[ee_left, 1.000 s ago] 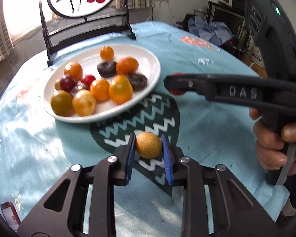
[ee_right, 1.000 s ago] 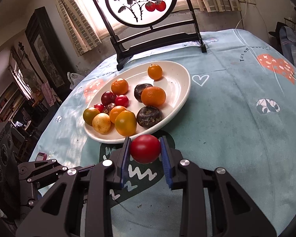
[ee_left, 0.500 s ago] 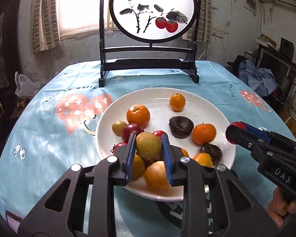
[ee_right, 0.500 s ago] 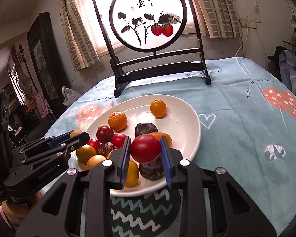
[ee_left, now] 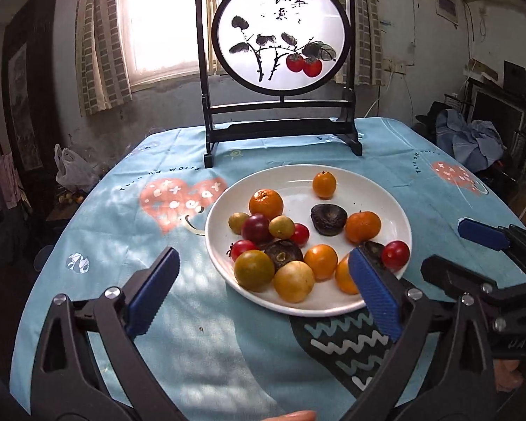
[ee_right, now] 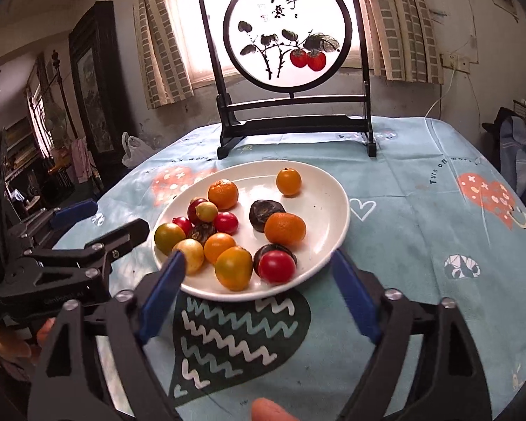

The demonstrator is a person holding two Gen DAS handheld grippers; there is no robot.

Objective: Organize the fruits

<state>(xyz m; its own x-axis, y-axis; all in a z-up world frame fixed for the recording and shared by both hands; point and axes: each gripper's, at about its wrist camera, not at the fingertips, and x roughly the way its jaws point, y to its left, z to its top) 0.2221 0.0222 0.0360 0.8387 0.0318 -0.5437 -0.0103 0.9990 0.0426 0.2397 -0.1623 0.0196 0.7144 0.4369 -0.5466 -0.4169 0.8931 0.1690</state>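
Observation:
A white plate (ee_left: 375, 189) (ee_right: 328, 193) on the blue tablecloth holds several fruits: oranges, yellow and red tomatoes and dark fruits. A yellow-green fruit (ee_left: 281, 226) (ee_right: 206, 211) lies among them in the middle left. A red tomato (ee_left: 395, 255) (ee_right: 276, 266) lies at the plate's near right edge. My left gripper (ee_left: 261, 293) is open and empty in front of the plate. It also shows in the right wrist view (ee_right: 100, 217). My right gripper (ee_right: 259, 296) is open and empty at the plate's near edge. It also shows in the left wrist view (ee_left: 463, 249).
A round painted screen in a black stand (ee_left: 282, 35) (ee_right: 292, 28) stands at the table's far side behind the plate. The tablecloth has a dark zigzag patch (ee_right: 235, 333) in front of the plate. The table edges fall away left and right.
Both grippers opened and pulled back from the plate. The yellow-green fruit from my left gripper and the red tomato from my right gripper now lie on the plate.

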